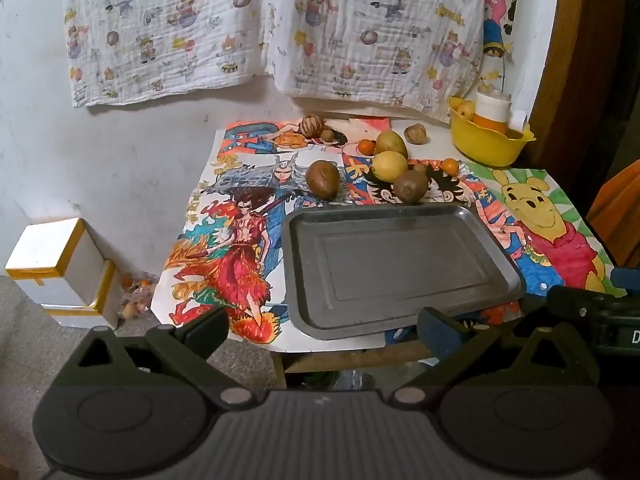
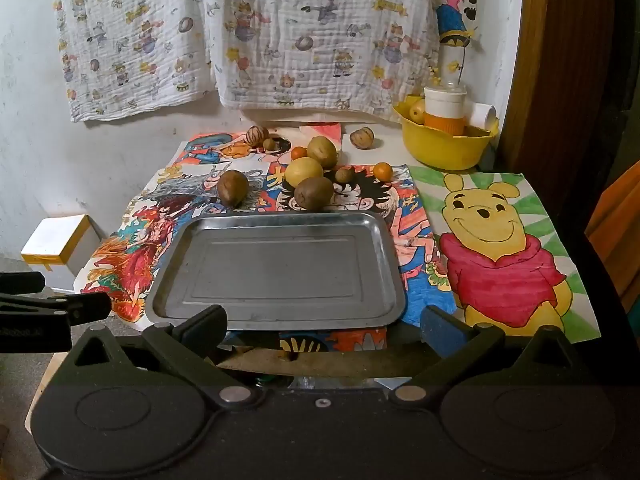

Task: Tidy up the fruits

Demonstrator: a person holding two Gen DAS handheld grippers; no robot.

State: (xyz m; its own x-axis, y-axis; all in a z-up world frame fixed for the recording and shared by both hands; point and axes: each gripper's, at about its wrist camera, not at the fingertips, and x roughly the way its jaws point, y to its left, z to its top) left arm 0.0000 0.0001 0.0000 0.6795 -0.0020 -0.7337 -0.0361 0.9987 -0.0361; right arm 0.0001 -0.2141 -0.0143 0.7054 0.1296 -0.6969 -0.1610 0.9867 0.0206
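A small table [image 2: 500,184] stands against a whitewashed wall hung with a printed cloth [image 2: 248,32]; bright cartoon drawings [image 2: 500,248] cover its top. My left gripper [image 1: 320,330] and my right gripper [image 2: 322,326] both hover off the near edge, tilted downward, jaws spread wide with nothing between the pads. Just beyond my fingers [image 2: 206,320] lies the empty metal tray [image 2: 280,268], flat on the drawings, its near rim closest to me. Past its far rim sits the loose produce: a brown fruit [image 2: 313,193] almost touching the rim, a second brown one [image 2: 233,188] to its left, a yellow fruit [image 2: 304,171] behind, and a pale oval one [image 2: 322,151] further back. Small orange fruits [image 2: 382,171] and little round brown pieces lie scattered among them. A yellow bowl [image 2: 444,148] holding a white-and-orange jar stands at the far right corner.

Handling, as I judge it: the brown and yellow pieces look firm and moderately heavy, with rounded, smooth skins that may roll or squirt out of a pinch. I would take each across its short axis, at the widest middle, pads square to the skin. The small orange fruits look light and softer, so a gentle close suits them. The tray looks stiff, thin and slick; anything set on it may roll.
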